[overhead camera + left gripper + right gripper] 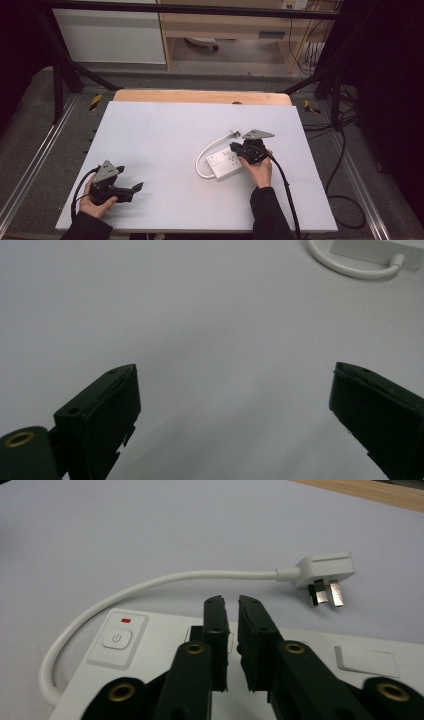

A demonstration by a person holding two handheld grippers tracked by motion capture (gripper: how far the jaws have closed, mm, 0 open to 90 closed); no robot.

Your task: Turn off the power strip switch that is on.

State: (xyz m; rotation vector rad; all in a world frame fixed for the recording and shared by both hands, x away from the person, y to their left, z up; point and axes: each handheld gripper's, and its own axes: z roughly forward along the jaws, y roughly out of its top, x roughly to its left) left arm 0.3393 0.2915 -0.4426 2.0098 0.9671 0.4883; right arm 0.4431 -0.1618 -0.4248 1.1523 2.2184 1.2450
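A white power strip (222, 162) lies flat on the white table top (165, 145), right of centre. Its short white cable (207, 150) loops round to a three-pin plug (232, 133) resting loose on the table behind it. My right gripper (235, 149) hovers over the strip's right end. In the right gripper view its jaws (231, 600) stand almost together with a narrow slit and nothing gripped, above the strip (160, 630), beside the power button (116, 639) and short of the plug (325, 570). My left gripper (134, 192) rests open at the front left, jaws wide (235, 369) over bare table.
The left gripper view catches the strip's corner (380, 247) and the cable loop (350, 267) far off. A wooden strip (200, 96) borders the table's far edge. Black frame posts (62, 75) and floor cables (345, 150) surround the table.
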